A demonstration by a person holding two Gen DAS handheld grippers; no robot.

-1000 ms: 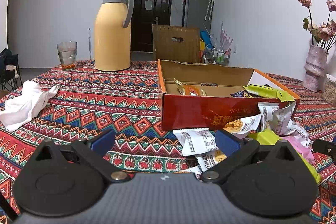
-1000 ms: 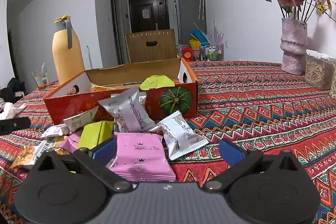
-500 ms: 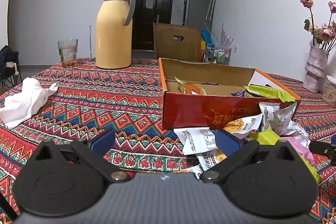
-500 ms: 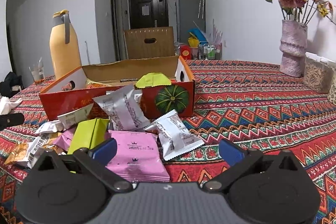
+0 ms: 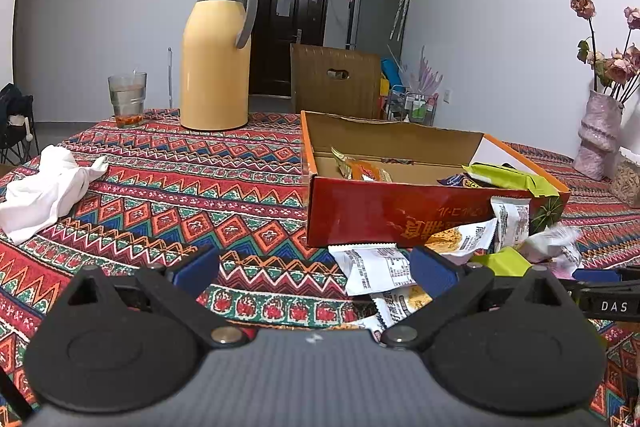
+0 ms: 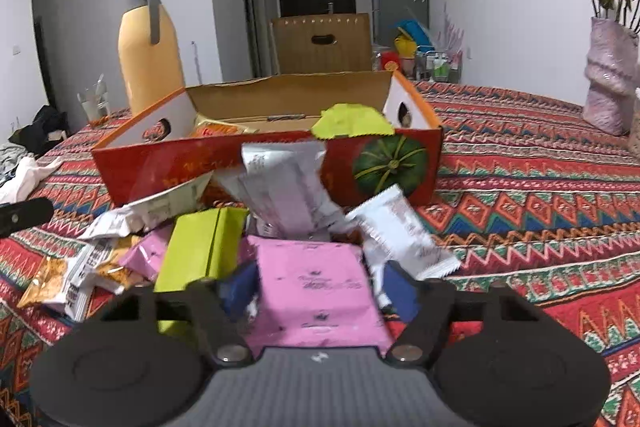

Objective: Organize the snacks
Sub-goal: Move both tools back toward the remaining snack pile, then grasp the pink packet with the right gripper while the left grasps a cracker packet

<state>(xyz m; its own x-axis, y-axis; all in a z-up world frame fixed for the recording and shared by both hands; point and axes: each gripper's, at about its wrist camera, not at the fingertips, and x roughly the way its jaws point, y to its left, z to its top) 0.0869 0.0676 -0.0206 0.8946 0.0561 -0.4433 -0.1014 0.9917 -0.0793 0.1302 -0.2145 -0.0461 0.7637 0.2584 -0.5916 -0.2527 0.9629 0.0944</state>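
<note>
A heap of snack packets lies in front of the red cardboard box (image 6: 160,171). My right gripper (image 6: 320,289) is closing its jaws on a pink packet (image 6: 316,287) at the near side of the heap, and the blue pads meet the packet's two sides. A lime-green packet (image 6: 200,247) lies to its left and a white one (image 6: 400,227) to its right. A silver packet (image 6: 280,187) leans on the box front. The box (image 5: 400,215) holds a few packets. My left gripper (image 5: 316,267) hangs open over the tablecloth, left of the heap, with nothing between its fingers.
A yellow thermos jug (image 5: 216,67) and a glass (image 5: 127,99) stand at the back left. A crumpled white cloth (image 5: 44,191) lies at the left edge. A pink vase (image 5: 598,135) with flowers stands at the right. A patterned cloth covers the table.
My right gripper has moved forward over the pink packet and its jaws have come in from wide open to the packet's sides. The left gripper has not moved.
</note>
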